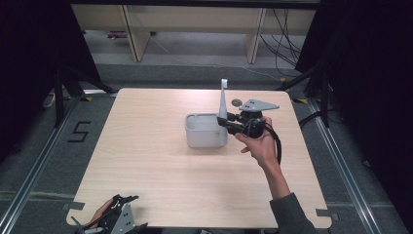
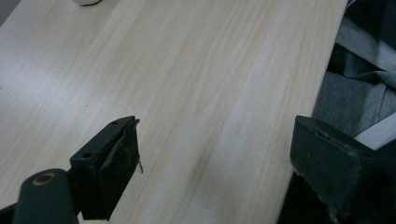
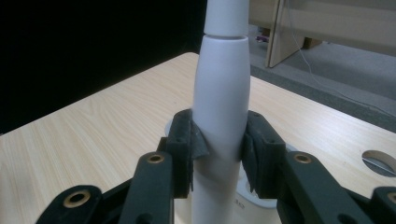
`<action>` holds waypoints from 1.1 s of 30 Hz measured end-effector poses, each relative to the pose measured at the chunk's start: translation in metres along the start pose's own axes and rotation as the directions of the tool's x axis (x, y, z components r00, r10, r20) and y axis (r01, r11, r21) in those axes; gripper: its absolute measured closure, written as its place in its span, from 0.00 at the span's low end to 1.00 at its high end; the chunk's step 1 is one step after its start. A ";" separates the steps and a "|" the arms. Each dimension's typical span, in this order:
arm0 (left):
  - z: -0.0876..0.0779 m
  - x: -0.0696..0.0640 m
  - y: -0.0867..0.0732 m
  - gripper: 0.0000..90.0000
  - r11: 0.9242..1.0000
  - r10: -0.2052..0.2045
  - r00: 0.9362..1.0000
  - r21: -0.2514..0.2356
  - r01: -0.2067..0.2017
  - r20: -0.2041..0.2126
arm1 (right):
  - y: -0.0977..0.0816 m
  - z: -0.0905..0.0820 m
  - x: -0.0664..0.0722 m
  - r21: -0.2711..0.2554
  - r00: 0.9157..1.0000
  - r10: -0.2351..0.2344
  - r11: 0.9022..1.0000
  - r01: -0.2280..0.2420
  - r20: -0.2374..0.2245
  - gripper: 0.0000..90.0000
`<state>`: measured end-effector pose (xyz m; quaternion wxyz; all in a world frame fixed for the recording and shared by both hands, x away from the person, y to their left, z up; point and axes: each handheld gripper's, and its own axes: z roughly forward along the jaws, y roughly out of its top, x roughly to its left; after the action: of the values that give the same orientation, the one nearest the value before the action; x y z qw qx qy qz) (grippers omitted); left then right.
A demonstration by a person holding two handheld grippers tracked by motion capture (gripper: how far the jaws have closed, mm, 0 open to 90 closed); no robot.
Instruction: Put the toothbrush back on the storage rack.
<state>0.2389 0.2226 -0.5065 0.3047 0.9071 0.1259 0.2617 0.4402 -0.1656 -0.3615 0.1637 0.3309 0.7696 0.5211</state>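
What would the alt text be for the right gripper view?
The right gripper clamps its two black jaws on the body of an upright white electric toothbrush, just above a white container. Behind it lies the light wooden table, with a round hole at the right.

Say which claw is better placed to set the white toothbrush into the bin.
Right. The right claw is shut on the toothbrush, upright over the white bin. The left claw is open, at the table's near edge.
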 end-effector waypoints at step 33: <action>0.000 0.000 0.000 0.17 1.000 0.005 1.000 -0.002 -0.005 -0.004 | 0.049 0.041 0.005 -0.085 1.000 -0.016 0.996 0.017 0.006 0.74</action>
<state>0.2392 0.2224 -0.5062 0.3047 0.9066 0.1238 0.2646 0.4772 -0.1222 -0.3333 0.1838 0.3186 0.7489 0.5513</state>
